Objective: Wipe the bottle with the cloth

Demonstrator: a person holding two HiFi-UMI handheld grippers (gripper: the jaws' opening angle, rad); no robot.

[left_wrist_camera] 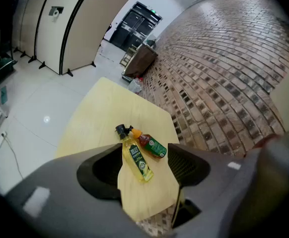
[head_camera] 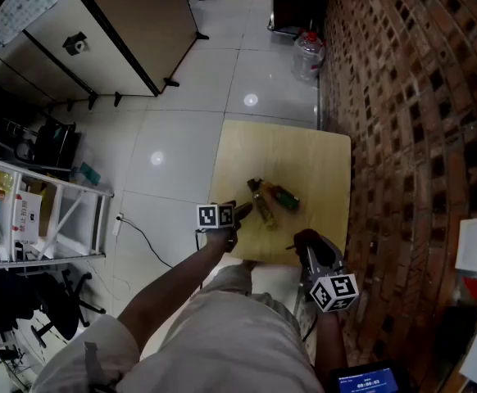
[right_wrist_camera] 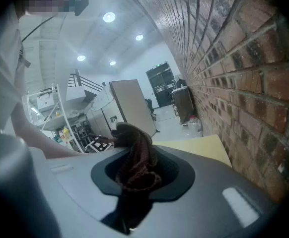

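Two bottles lie side by side on the pale wooden table (head_camera: 304,158): a yellow bottle (head_camera: 261,204) with a black cap and a darker bottle (head_camera: 282,196) with a green label and orange cap. My left gripper (head_camera: 238,214) hovers just left of them, open and empty. In the left gripper view the yellow bottle (left_wrist_camera: 135,156) and the green-label bottle (left_wrist_camera: 152,145) show ahead between the wide jaws of the left gripper (left_wrist_camera: 144,185). My right gripper (head_camera: 307,242) sits near the table's front edge, shut on a dark brown cloth (right_wrist_camera: 134,155) that bunches up out of the right gripper (right_wrist_camera: 133,180).
A brick wall (head_camera: 411,137) runs along the table's right side. A large water jug (head_camera: 308,55) stands on the tiled floor beyond the table. A metal shelf rack (head_camera: 34,211) and a beige partition (head_camera: 107,31) are off to the left.
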